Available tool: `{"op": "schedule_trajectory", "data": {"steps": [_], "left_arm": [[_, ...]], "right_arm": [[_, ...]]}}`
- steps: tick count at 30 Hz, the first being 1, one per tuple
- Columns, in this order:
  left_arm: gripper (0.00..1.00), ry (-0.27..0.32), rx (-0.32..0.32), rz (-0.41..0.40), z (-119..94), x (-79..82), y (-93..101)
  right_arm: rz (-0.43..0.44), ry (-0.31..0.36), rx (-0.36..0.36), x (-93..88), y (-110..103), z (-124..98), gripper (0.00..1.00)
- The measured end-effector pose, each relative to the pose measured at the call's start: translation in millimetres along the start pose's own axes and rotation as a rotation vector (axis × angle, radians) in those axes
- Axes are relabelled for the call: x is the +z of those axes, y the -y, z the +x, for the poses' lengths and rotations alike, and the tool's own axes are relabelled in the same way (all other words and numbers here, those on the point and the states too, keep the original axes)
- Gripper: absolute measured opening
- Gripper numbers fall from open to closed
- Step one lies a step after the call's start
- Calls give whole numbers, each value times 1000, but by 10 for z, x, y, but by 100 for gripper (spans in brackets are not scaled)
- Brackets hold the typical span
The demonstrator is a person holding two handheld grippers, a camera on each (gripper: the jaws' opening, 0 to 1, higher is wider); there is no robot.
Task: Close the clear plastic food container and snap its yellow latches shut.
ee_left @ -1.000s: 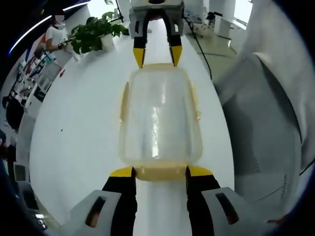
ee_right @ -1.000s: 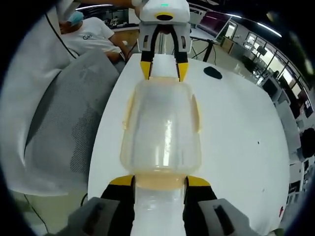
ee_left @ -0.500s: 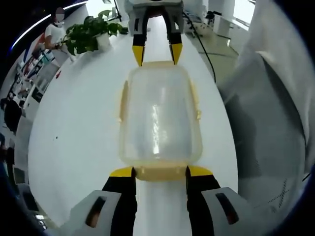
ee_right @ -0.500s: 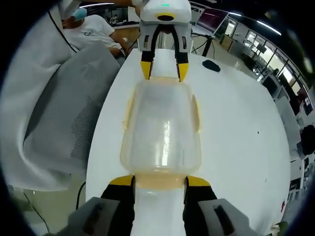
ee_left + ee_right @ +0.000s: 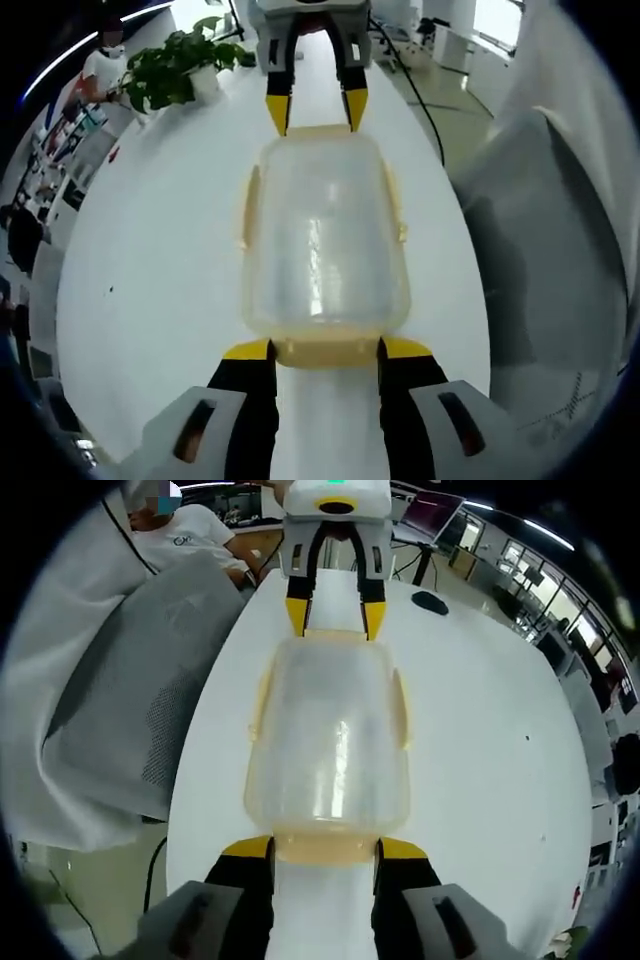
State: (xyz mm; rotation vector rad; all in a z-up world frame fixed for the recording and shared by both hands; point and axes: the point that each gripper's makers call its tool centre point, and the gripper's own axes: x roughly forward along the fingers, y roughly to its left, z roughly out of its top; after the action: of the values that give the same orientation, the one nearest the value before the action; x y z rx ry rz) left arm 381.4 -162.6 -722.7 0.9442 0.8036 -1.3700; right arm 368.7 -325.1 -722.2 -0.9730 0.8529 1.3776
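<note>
The clear plastic container (image 5: 325,235) with its lid on lies lengthwise between my two grippers over the white table (image 5: 150,250). My left gripper (image 5: 315,350) has its jaws on either side of the near yellow end latch (image 5: 325,352), touching it. The right gripper (image 5: 312,110) holds the far end the same way. In the right gripper view the container (image 5: 330,740) runs from my right gripper (image 5: 313,845) on its yellow end latch (image 5: 325,852) to the left gripper (image 5: 335,615). Yellow side latches (image 5: 250,210) lie flat along both long sides.
A potted plant (image 5: 165,70) stands on the table's far left. A grey mesh chair (image 5: 130,700) sits against the table's edge. A black mouse (image 5: 432,602) lies at the far end. A person in white (image 5: 190,530) sits behind the chair.
The container keeps its place between both grippers while the table and room behind shift slightly, so the grippers and container moved together. The grips have not changed.
</note>
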Motion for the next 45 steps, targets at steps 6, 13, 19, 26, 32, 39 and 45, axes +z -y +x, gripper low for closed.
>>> {"op": "schedule_trajectory", "data": {"steps": [6, 13, 19, 26, 32, 39, 45], "left_arm": [[36, -5, -6, 3, 88, 52, -9], [37, -15, -11, 12, 187, 74, -13], [37, -28, -30, -13, 229, 50, -1], [37, -31, -38, -9, 243, 57, 9], [37, -33, -42, -12, 269, 38, 11], [38, -31, -38, -5, 274, 30, 7], [55, -33, -42, -47, 257, -62, 37]], "right_arm": [[15, -2, 8, -99, -10, 25, 36], [24, -10, 12, -186, -21, 75, 36], [24, -8, 19, -199, -20, 107, 36], [36, -6, 28, -222, -42, 133, 36], [42, 0, 22, -229, -37, 149, 37], [40, -29, 24, -240, -43, 179, 38], [45, -36, 42, -257, -80, 159, 42]]}}
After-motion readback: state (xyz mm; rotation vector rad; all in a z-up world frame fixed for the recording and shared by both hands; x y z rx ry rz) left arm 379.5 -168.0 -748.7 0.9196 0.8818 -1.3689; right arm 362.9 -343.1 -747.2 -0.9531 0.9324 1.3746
